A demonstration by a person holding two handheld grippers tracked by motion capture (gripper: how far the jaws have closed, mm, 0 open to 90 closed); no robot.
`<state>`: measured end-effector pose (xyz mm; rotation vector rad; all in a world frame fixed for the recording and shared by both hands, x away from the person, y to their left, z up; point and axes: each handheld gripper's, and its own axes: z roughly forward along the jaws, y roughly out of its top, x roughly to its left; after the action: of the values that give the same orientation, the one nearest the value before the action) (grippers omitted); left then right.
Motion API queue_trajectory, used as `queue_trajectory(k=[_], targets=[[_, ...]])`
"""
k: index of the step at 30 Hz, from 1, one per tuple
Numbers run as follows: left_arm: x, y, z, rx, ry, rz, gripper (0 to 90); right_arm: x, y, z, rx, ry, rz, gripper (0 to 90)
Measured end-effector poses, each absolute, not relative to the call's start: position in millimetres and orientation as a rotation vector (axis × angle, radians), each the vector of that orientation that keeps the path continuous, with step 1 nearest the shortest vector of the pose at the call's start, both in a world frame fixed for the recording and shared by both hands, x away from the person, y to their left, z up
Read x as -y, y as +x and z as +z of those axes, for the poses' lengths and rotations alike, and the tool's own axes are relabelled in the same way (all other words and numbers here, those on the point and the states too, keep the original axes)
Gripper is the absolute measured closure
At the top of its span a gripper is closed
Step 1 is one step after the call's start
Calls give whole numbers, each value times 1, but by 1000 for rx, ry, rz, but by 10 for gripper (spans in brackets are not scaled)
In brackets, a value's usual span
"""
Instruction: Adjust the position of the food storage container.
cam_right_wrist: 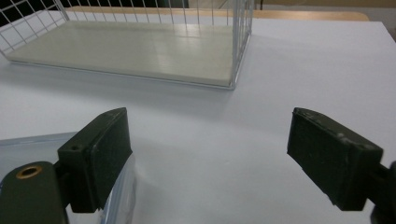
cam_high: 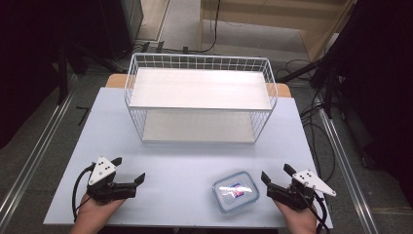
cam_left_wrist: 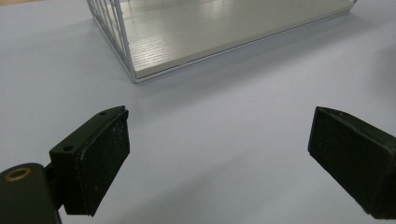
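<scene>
Two grippers rest at the near edge of a pale blue table (cam_high: 180, 161) in the high view, each held in a person's hand that comes in from the bottom. The left gripper (cam_high: 129, 170) sits at the near left with its jaws spread wide and nothing between them. The right gripper (cam_high: 277, 174) sits at the near right, jaws likewise spread and empty. Just beside the right gripper, toward the middle of the table, lies a clear lidded container (cam_high: 235, 191) with a blue rim, flat on the table and apart from both grippers; something small and dark shows through its lid. Farther back stands a white wire rack (cam_high: 199, 62) with two pale shelves, one above the other, well apart from the container.

The left gripper view looks along that gripper (cam_left_wrist: 219, 140), whose black pads (cam_left_wrist: 100, 161) stand far apart over bare table. The lower shelf and a front corner of the wire rack (cam_left_wrist: 133, 74) lie ahead.

The right gripper view shows the right gripper (cam_right_wrist: 208, 149) with its pads (cam_right_wrist: 334, 158) wide apart over the table. The clear container (cam_right_wrist: 42, 142) lies low at the left, partly behind the left-hand jaw; whether it touches that jaw cannot be told. The wire rack (cam_right_wrist: 236, 42) stands ahead with its lower shelf.
</scene>
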<state>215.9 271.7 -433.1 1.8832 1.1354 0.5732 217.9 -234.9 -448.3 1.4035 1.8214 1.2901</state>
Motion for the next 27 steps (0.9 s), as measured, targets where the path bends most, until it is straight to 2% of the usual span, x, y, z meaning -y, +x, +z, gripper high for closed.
queue_trajectory(k=[2,5,6,7,8,9,11,12,13,14,16,27], targets=[[-271,216,-433,-1132,1879,575,58,237,218,-450,-1837,1426,1284,164],[-269,216,-432,-1128,1878,570,58,241,217,-453,-1864,1458,1269,262],[-269,216,-432,-1123,1883,570,58,242,217,-453,-1872,1467,1267,326],[-268,216,-433,-1121,1880,560,58,243,216,-455,-1890,1471,1263,442],[-267,217,-433,-1119,1883,560,58,243,216,-455,-1890,1471,1263,442],[-266,217,-433,-1117,1889,561,58,244,216,-456,-1899,1473,1262,481],[-265,217,-433,-1112,1888,555,57,242,215,-460,-1963,1476,1241,646],[-264,217,-433,-1112,1888,555,57,242,215,-460,-1963,1476,1241,646],[-263,217,-433,-1109,1888,554,57,238,213,-463,-2011,1468,1207,777],[-263,217,-433,-1105,1890,553,57,238,213,-463,-2011,1468,1207,777],[-261,217,-433,-1101,1892,546,57,233,211,-465,-2070,1432,1163,892],[-250,221,-431,-1068,1889,528,57,226,196,-469,-2179,1402,1134,900]])
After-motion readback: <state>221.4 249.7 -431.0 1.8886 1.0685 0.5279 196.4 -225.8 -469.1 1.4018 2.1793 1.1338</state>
